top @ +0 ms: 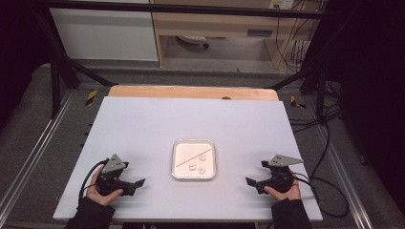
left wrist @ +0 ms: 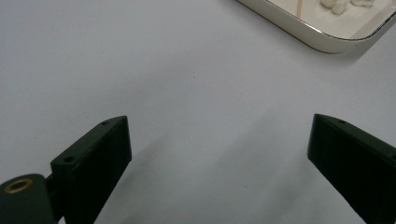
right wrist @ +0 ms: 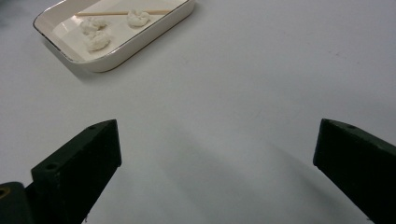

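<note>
I have both grippers resting low on the white surface (top: 143, 124), the left gripper (top: 139, 182) and the right gripper (top: 249, 182) each with its fingers spread wide and nothing between them. The tray (top: 193, 141) sits midway between them, apart from both, holding a thin stick (top: 191, 157) laid diagonally and three small white lumps (top: 202, 156) beside it. My worry is the stick: lying flat on the tray floor, it may skid or roll away from the fingers. The lumps look soft and could crush. A careless approach could also knock the tray's rim and shove it.
</note>
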The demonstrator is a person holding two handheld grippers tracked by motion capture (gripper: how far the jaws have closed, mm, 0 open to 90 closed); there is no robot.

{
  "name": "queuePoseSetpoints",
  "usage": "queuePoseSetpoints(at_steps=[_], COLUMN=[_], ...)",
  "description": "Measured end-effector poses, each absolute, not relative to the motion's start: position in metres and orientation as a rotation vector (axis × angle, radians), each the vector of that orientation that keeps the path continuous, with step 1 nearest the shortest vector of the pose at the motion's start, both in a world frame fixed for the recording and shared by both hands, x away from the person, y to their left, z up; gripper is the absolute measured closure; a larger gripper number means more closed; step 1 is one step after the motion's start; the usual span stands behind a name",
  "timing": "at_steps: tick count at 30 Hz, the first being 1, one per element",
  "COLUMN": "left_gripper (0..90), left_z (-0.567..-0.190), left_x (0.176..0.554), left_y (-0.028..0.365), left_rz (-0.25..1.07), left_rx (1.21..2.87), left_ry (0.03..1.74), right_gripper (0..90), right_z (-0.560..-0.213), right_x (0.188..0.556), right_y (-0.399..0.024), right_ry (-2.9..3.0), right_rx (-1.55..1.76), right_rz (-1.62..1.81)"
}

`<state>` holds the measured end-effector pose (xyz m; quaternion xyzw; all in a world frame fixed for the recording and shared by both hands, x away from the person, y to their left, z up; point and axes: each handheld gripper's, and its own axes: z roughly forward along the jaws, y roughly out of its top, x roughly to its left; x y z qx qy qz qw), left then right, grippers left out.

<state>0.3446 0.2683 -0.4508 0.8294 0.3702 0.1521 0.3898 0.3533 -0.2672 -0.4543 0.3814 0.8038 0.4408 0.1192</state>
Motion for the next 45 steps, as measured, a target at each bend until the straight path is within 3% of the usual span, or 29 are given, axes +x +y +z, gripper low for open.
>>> queuePoseSetpoints(at_steps=[45], left_gripper=[6.2], left_z=[-0.444], left_x=[0.348], left_y=[0.241], left_rz=[0.381], left_rx=[2.141], left_ry=[0.905], right_gripper=[1.5], right_z=[-0.457], right_x=[0.355], right_y=[-0.265], right_ry=[2.374], right_rx=[1.106], right_rz=[1.261])
